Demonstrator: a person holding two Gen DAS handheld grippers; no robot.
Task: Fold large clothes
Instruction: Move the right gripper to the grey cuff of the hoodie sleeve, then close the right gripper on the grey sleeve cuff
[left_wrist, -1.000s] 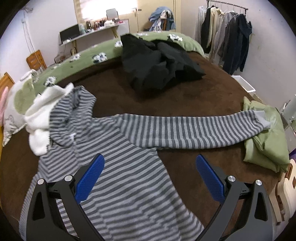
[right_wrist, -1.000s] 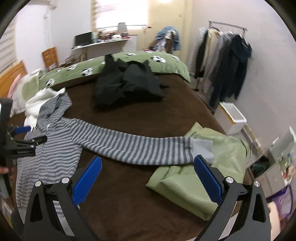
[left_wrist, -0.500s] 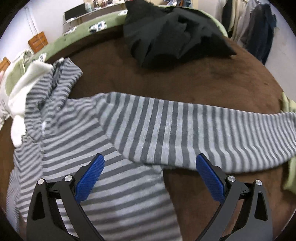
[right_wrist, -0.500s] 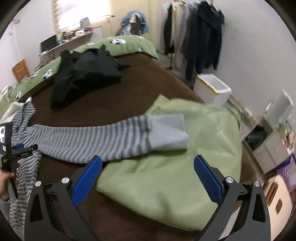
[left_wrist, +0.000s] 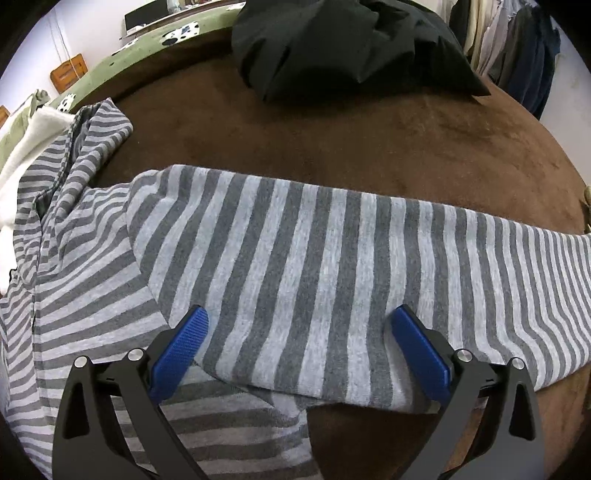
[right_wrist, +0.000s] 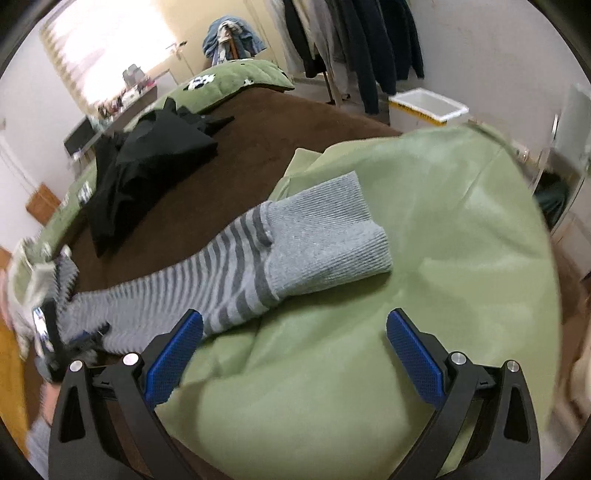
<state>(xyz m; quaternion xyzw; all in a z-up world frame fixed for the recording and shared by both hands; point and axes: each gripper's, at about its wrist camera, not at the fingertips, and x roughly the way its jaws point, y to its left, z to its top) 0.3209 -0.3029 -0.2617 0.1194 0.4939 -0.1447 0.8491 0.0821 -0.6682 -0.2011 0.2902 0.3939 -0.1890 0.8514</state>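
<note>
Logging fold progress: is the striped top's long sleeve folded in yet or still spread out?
Spread out. The sleeve lies straight across the brown bed cover; its grey cuff rests on the green garment.

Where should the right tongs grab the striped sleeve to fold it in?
Probably the plain grey cuff. It lies flat on the green garment, just ahead of the open right tongs. Come in low from the near edge and pinch across the ribbing, which looks thicker than the striped sleeve.

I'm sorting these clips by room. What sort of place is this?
Most likely a bedroom: clothes lie on a wide brown bed cover, a green pillow with black-and-white patches sits at its far edge, and dark coats on a rail hang by the wall.
</note>
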